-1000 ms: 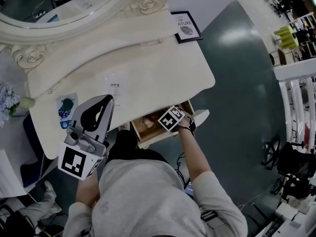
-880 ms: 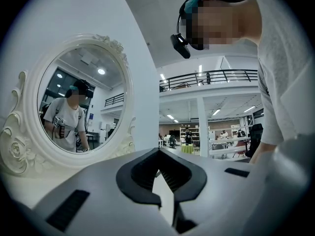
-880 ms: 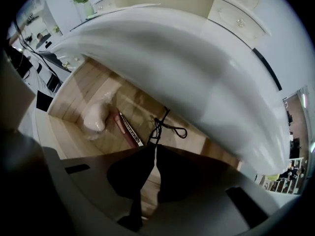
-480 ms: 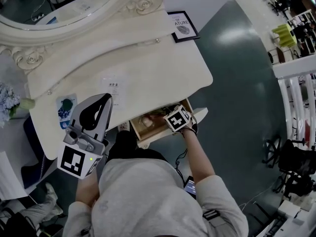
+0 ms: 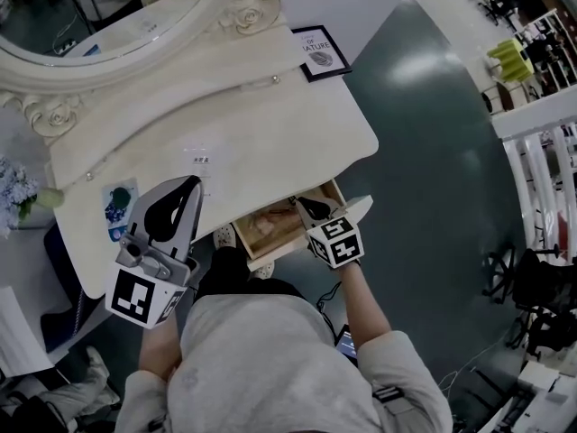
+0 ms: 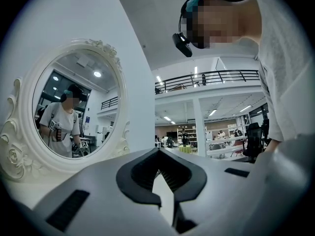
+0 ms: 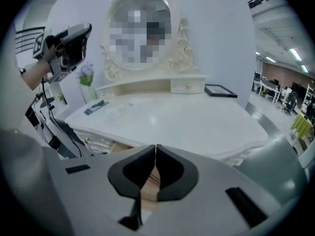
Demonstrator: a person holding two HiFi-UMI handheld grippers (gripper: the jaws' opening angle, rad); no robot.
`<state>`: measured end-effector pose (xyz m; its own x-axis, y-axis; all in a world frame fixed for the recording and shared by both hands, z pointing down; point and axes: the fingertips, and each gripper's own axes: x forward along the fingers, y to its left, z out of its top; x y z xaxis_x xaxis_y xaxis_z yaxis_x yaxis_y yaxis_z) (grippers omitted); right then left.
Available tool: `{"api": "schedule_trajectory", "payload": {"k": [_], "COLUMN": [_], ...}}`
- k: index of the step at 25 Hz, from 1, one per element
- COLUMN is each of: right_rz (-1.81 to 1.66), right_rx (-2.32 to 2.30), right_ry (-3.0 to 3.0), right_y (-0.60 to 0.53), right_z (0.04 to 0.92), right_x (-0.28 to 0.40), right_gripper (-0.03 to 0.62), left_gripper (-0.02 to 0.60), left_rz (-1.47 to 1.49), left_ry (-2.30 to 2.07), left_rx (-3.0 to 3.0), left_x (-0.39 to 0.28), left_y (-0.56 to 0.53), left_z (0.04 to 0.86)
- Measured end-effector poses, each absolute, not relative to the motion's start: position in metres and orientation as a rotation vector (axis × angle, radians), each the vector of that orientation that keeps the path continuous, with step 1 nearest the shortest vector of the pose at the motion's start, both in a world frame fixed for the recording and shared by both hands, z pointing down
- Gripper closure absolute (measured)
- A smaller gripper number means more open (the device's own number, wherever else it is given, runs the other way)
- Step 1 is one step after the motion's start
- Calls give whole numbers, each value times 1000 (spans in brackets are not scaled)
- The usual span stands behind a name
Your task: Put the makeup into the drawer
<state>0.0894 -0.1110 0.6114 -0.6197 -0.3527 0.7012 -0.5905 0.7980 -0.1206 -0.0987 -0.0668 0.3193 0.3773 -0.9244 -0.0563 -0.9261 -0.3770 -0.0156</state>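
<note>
The right gripper (image 5: 300,207) is hovering over the open drawer (image 5: 255,239), its fingers pressed together with nothing between them. The front edge of the counter (image 5: 270,124) is overhanging the back of the drawer. A pale shape is lying inside, too blurred to name as the makeup. The left gripper (image 5: 191,184) is hanging above the counter's left end, fingers likewise closed and empty. A teal packet (image 5: 118,207) and a white slip (image 5: 200,161) are lying on the counter, while an oval mirror (image 5: 108,25) and a framed picture (image 5: 320,52) are standing at its back.
</note>
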Motion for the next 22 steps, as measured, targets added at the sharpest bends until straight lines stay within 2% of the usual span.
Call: {"api": "schedule_trajectory", "payload": {"k": [12, 22], "right_rz": [307, 236], "right_rx": [734, 767], "right_ry": [-2654, -2805], "right_y": [-110, -110], "right_z": [497, 434], "right_x": [49, 35], "right_gripper": [571, 571], "left_gripper": [570, 571], "left_rz": [70, 81], "left_ry": [1743, 1769], "left_rx": [-2516, -2472], "left_x": [-99, -103], "left_y": [-49, -39], "left_z": [306, 298]}}
